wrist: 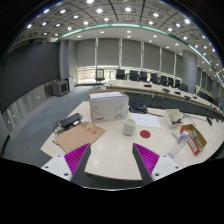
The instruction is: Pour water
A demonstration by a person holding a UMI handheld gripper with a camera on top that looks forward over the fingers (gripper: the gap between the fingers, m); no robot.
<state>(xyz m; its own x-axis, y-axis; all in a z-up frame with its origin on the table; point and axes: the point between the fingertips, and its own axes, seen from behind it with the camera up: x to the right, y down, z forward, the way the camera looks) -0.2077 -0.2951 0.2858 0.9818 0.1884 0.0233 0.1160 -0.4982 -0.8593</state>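
My gripper (pixel 112 160) hangs above the near part of a pale table (pixel 110 150), open, with only bare tabletop between the two magenta pads (pixel 77 158). Well beyond the fingers a small white cup (pixel 129 127) stands upright near the table's middle. To the right of the right finger a clear bottle (pixel 182 143) with a blue cap lies or leans next to colourful packets. Nothing is held.
A white box (pixel 108 105) sits behind the cup. A brown envelope (pixel 78 136) and a dark device (pixel 68 123) lie left of the cup. Colourful packets (pixel 193 136) sit at the right. Desks with monitors (pixel 140 76) fill the room behind.
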